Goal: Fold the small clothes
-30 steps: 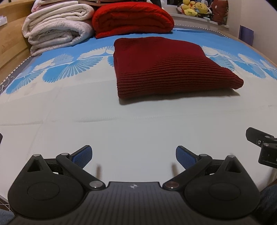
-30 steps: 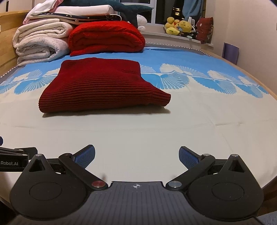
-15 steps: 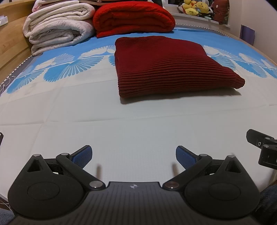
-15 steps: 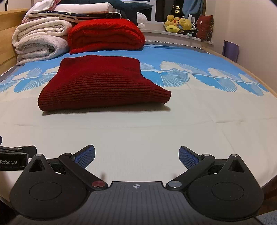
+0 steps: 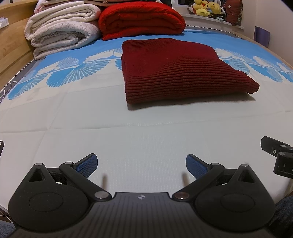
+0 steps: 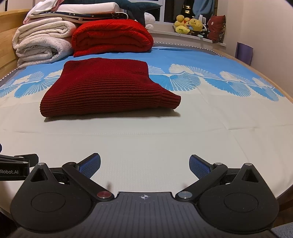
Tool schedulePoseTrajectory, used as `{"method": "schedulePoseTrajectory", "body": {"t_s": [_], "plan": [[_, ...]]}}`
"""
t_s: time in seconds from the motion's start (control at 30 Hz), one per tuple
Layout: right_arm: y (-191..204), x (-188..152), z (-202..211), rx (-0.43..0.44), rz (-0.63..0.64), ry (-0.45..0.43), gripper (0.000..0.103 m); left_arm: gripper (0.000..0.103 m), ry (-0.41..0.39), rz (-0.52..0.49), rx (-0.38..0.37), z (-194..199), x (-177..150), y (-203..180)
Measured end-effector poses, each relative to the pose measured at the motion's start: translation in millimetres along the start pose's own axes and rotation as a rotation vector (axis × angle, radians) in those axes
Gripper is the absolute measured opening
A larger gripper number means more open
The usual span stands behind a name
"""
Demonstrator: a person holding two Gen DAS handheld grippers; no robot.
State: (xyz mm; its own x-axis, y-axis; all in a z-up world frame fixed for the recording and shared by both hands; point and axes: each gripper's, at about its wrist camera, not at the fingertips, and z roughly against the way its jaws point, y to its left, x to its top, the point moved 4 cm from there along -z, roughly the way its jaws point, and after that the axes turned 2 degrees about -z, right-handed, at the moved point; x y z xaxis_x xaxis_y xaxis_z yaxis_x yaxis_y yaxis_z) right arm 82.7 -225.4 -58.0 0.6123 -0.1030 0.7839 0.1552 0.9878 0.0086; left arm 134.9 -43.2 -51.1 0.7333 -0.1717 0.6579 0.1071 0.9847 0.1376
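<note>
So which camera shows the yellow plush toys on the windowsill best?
The right wrist view: the yellow plush toys sit whole and fairly large beside the window. In the left wrist view they are cut off by the top edge.

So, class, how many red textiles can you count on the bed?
2: a dark red folded sweater mid-bed, and a brighter red folded blanket behind it. Others may be hidden.
</note>
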Motion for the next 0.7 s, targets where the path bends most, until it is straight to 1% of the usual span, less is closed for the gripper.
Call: {"method": "schedulePoseTrajectory", "body": {"t_s": [0.7], "plan": [[5.1, -0.8, 0.6, 0.005, 0.008, 0.002, 0.102, 0.103, 0.002, 0.000, 0.001, -0.1, -0.1, 0.7]]}}
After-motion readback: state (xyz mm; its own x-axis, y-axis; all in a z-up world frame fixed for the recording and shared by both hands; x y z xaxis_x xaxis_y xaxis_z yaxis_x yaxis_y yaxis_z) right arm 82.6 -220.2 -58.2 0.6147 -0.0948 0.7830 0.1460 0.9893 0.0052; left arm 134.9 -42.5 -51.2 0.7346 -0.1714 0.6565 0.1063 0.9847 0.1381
